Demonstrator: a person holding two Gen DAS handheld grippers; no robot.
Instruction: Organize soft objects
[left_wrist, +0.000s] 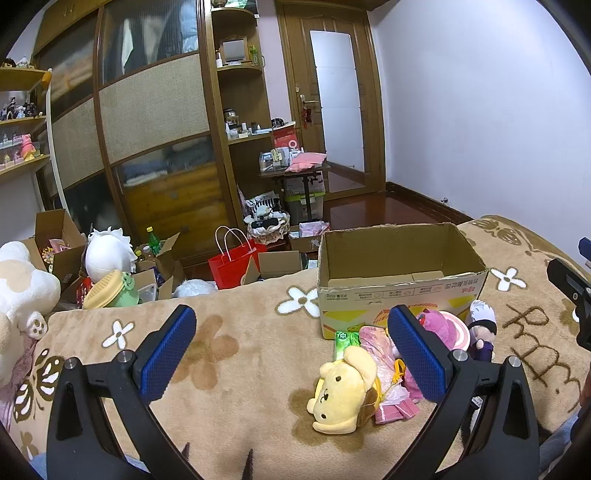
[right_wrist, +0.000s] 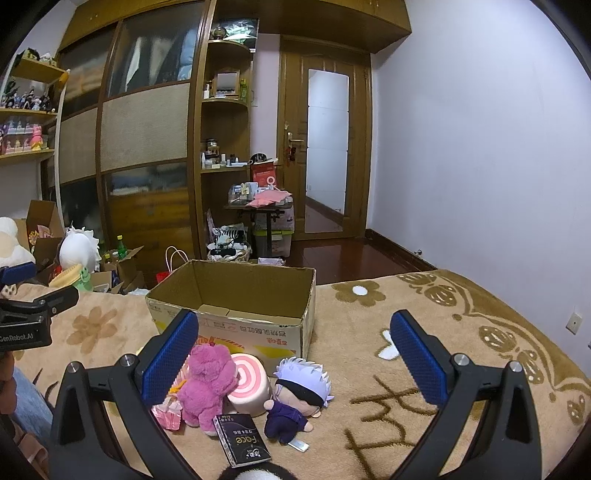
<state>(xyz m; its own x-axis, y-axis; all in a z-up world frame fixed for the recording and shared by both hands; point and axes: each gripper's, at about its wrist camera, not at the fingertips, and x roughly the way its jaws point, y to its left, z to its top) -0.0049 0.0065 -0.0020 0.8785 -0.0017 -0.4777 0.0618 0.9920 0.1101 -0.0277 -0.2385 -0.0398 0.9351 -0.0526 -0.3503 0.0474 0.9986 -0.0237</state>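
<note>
An open cardboard box (left_wrist: 400, 258) (right_wrist: 236, 291) stands on the tan flowered blanket (left_wrist: 229, 354) with nothing soft inside. In front of it lie a yellow dog plush (left_wrist: 345, 391), pink packets (left_wrist: 376, 347), a pink bear plush (right_wrist: 208, 386), a pink swirl roll cushion (right_wrist: 249, 382) and a white-haired doll in purple (right_wrist: 299, 395) (left_wrist: 482, 332). My left gripper (left_wrist: 291, 350) hovers open above the blanket, the yellow plush just inside its right finger. My right gripper (right_wrist: 295, 354) is open above the doll and cushion.
A black "Face" packet (right_wrist: 242, 439) lies near the doll. A green tissue pack (left_wrist: 345, 341) sits by the box. Beyond the bed: a red paper bag (left_wrist: 232, 260), open cartons, a white round plush (left_wrist: 107, 253), a wardrobe (left_wrist: 147, 122), a cluttered small table (left_wrist: 295, 170).
</note>
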